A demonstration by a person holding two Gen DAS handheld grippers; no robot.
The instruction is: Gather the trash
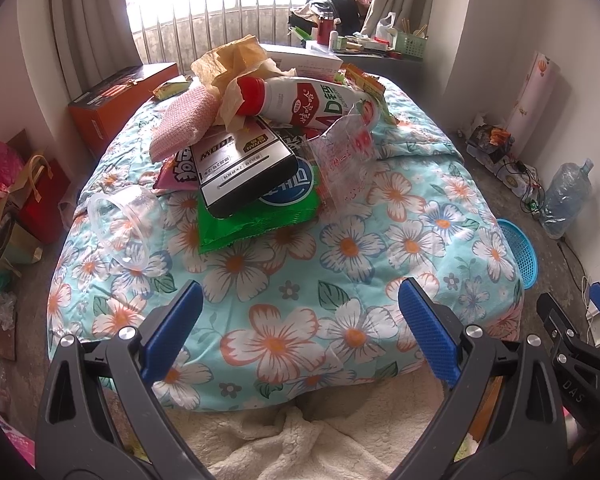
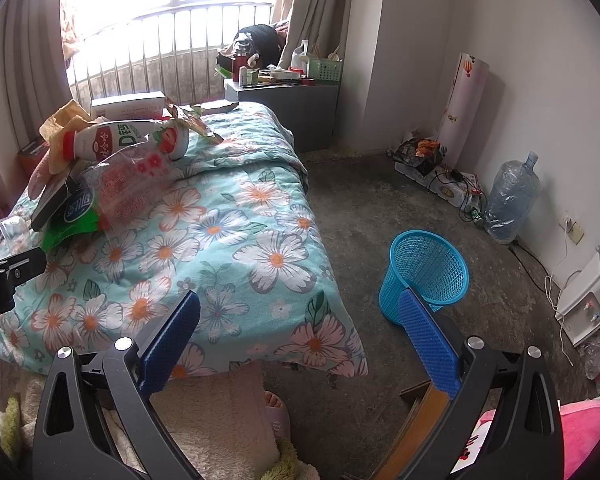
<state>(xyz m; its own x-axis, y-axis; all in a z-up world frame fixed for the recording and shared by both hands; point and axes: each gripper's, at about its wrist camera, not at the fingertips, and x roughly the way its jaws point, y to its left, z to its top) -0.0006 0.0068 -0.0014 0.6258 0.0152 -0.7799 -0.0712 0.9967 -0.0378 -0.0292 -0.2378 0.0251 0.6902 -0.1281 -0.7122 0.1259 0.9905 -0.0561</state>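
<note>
A: Both tools empty, jaws spread wide. Left gripper (image 1: 300, 320) faces the trash pile (image 1: 260, 152) on the quilt (image 1: 340, 300), straight ahead of its fingers.

B: Bottle (image 1: 304, 100) axis?

A: Crosswise to the left tool. Blue basket (image 2: 424, 272) sits just ahead of the right gripper (image 2: 300, 328), on the floor.

B: Left's nearer the pile, I'd say.

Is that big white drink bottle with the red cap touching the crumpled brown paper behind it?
Touching. The left wrist view shows the white drink bottle lying on the pile with its red cap pressed into the crumpled brown paper, whose folds wrap around it.
</note>
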